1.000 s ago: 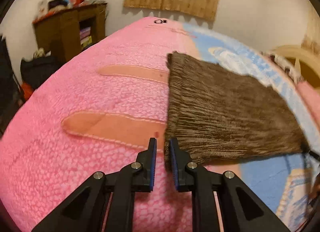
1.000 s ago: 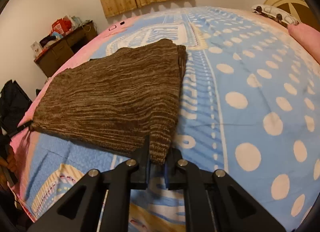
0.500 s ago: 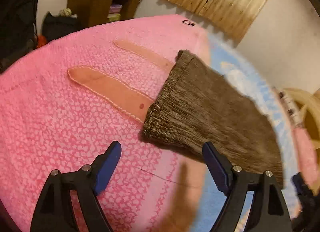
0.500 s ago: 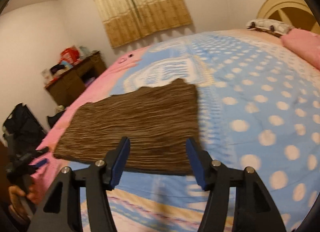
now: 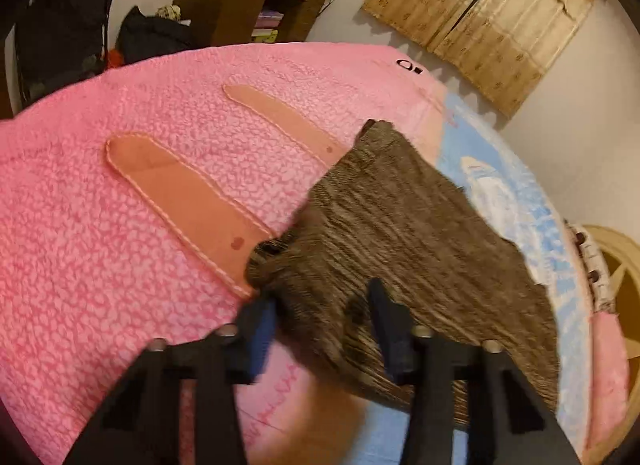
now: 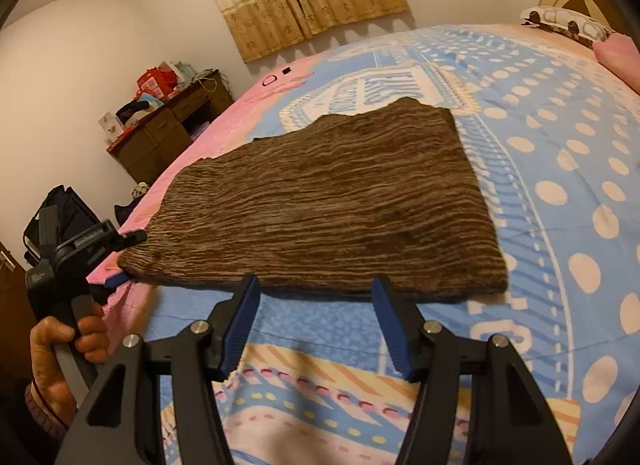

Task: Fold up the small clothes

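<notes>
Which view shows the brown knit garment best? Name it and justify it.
The right wrist view: the whole brown knit garment lies flat and sharp, every edge visible. The left wrist view shows it blurred, its near edge bunched between and partly hidden by the left tongs.

Your brown garment (image 6: 332, 201) is ribbed, fuzzy knit cloth. The pink blanket (image 5: 120, 249) looks nubbly; the gripper fingers (image 6: 240, 317) are matt plastic.

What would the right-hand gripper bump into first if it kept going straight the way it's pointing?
Most likely the near edge of the brown knitted garment, which lies flat on the bedspread just ahead of the right gripper. Its fingers stand apart with nothing between them. Depth is hard to judge.
</notes>
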A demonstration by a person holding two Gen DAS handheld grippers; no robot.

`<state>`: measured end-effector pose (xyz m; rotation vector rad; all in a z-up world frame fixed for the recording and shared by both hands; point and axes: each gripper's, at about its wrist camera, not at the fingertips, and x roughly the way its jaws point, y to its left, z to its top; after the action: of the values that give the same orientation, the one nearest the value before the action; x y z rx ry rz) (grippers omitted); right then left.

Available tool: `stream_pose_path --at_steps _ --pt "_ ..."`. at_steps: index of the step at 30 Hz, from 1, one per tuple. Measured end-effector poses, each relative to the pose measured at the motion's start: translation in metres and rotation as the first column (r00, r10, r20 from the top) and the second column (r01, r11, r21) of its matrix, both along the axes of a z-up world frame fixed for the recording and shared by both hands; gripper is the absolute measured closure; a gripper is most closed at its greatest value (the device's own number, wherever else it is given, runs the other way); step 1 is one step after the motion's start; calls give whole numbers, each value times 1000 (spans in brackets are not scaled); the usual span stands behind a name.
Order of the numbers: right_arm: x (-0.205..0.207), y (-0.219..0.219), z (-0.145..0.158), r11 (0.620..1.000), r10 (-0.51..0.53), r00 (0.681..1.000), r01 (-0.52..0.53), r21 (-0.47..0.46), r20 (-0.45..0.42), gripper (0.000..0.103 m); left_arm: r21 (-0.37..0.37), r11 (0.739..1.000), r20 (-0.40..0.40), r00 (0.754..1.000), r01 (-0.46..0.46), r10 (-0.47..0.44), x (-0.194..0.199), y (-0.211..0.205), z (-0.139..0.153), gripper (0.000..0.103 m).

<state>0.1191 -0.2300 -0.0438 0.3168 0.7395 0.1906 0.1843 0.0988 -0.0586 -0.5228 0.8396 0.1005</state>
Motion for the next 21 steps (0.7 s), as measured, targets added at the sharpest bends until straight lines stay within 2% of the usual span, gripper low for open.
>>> stream_pose_path --at_steps 1,6,15,21 --pt "0 -1 0 1000 -4 1000 4 -2 -3 41 9 1000 2 1000 0 0 -1 1 0 73" --pt "6 6 1 1000 6 1000 -6 -18 -15 41 32 999 8 1000 12 -12 -1 7 -3 82" --pt "25 36 25 996 55 998 -53 -78 24 41 61 998 23 999 32 -33 -2 7 -8 83" --pt "34 49 7 991 34 999 -35 -128 -8 41 103 994 32 998 47 -50 -3 1 -10 83"
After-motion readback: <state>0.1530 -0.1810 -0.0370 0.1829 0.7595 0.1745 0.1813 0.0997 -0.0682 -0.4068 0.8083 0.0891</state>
